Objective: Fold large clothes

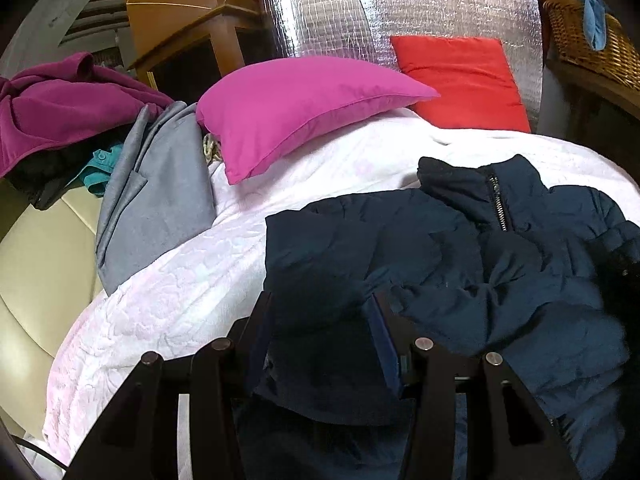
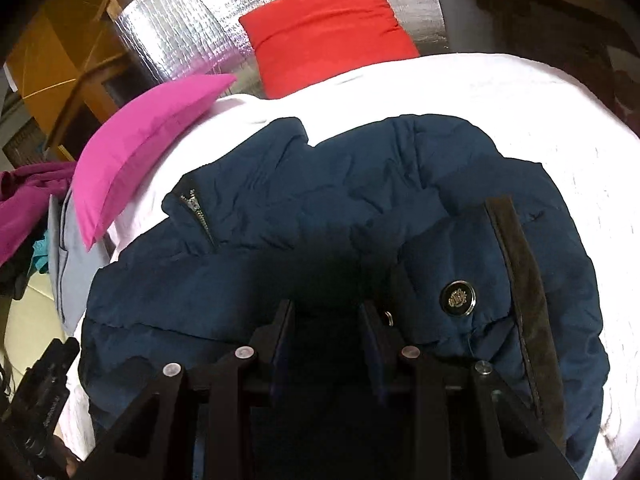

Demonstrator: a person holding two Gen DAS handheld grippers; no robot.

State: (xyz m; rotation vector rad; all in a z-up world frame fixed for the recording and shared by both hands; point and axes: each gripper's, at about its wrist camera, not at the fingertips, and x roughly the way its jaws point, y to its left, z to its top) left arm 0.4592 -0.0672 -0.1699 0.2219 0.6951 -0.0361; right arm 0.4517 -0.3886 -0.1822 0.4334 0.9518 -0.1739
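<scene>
A navy padded jacket lies crumpled on a bed with a white cover; its collar and zipper point toward the pillows. My left gripper is shut on a thick fold at the jacket's left edge, and dark fabric fills the gap between its fingers. In the right wrist view the jacket spreads wide, with a round metal button and a dark trim strip. My right gripper is shut on the jacket's near part; the cloth between its fingers is in shadow.
A pink pillow and a red pillow rest at the head of the bed against a silver foil panel. Grey, magenta and teal garments are heaped at the left. A wicker basket stands at the far right.
</scene>
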